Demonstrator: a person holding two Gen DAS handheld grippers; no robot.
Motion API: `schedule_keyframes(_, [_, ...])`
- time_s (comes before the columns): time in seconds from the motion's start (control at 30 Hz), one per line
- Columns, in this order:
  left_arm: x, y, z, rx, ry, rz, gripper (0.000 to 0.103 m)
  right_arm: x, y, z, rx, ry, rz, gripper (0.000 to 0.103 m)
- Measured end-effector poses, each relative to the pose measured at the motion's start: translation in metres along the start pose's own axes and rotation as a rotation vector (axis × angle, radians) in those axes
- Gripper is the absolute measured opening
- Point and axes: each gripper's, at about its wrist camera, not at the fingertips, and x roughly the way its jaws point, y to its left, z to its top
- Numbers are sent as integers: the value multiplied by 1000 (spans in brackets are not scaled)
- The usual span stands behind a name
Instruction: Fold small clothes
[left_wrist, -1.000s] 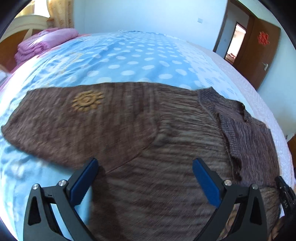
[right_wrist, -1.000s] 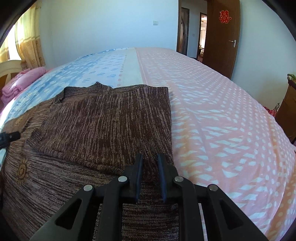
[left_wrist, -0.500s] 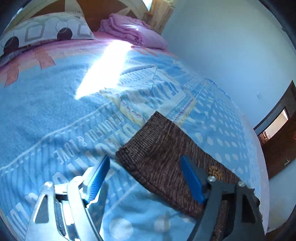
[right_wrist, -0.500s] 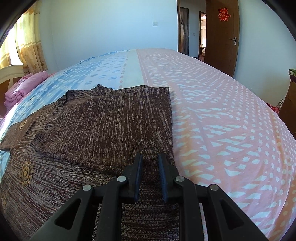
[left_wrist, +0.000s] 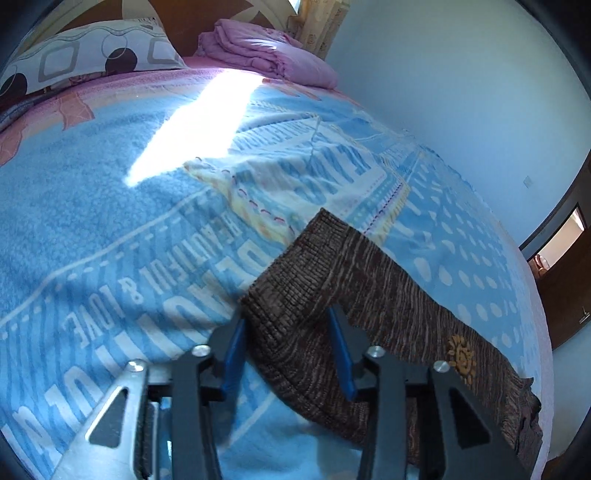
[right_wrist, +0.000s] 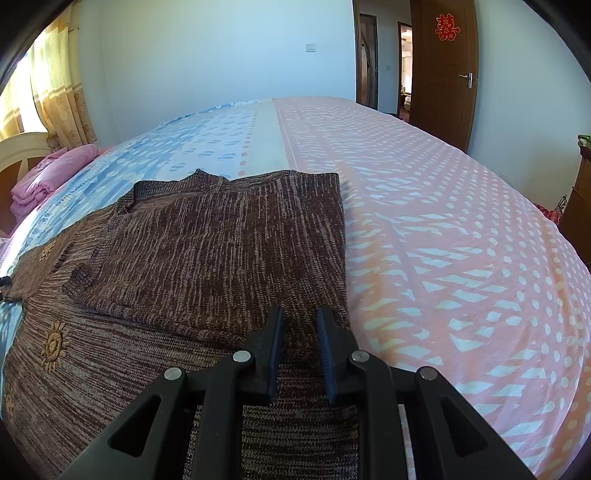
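A brown knitted sweater (right_wrist: 207, 266) with yellow sun motifs lies on the bed, its right side folded over the body. In the left wrist view its left sleeve (left_wrist: 369, 288) stretches across the blue bedspread, and the ribbed cuff (left_wrist: 295, 295) sits bunched between the blue pads of my left gripper (left_wrist: 288, 317), which is closing on it. My right gripper (right_wrist: 300, 321) rests on the sweater's lower right part, its jaws a narrow gap apart with nothing seen between them.
The bed (right_wrist: 443, 221) is pink-patterned on the right and blue (left_wrist: 92, 221) on the left. A folded pink blanket (left_wrist: 266, 55) and a pillow (left_wrist: 92, 55) lie at the headboard. A wooden door (right_wrist: 443, 74) stands at the back right.
My left gripper has moved onto the sleeve cuff and its jaws have narrowed around it, bunching the cuff. My right gripper has stayed in place.
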Motion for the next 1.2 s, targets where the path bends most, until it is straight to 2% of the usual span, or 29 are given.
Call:
schedule_keyframes(0.03, [2,1,1,-3,5,-4,17,0,0,0,1,0,1,20])
schedule_keyframes(0.07, [4,2,2,-12,16,-28,14,0,0,0,1,0,2,20])
schedule_keyframes(0.2, [1,-14,5,57,4,-4,12,0,0,0,4,-1,5,20])
schedule_keyframes(0.33, [-16,-50,1,153,-45,-36,12,0,0,0,5,-1,6,20])
schedule_keyframes(0.5, [-50,-125,-23,317,-97,-166,12,0,0,0,6,-2,7,20])
schedule_keyframes(0.6, [-71,-174,-56,430,-106,-250,12,0,0,0,8,-2,10,21])
schedule_keyframes(0.7, [-82,-209,-96,519,-70,-336,12,0,0,0,11,-2,14,21])
schedule_keyframes(0.77, [-83,-225,-123,576,-43,-359,12,0,0,0,11,-2,17,22])
schedule_keyframes(0.9, [-61,-238,-164,633,64,-342,12,0,1,0,6,-1,17,24])
schedule_keyframes(1.0, [-44,-235,-178,649,150,-309,13,1,3,0,-1,1,14,25])
schedule_keyframes(1.03, [-44,-233,-175,636,155,-321,13,1,4,1,-4,1,13,26])
schedule_keyframes(1.1, [-48,-228,-171,606,153,-336,19,2,5,1,-8,2,13,27])
schedule_keyframes(1.13, [-47,-226,-171,608,166,-333,28,2,5,1,-9,2,14,28])
schedule_keyframes(1.2, [-53,-219,-172,608,178,-356,39,3,5,1,-9,2,14,28])
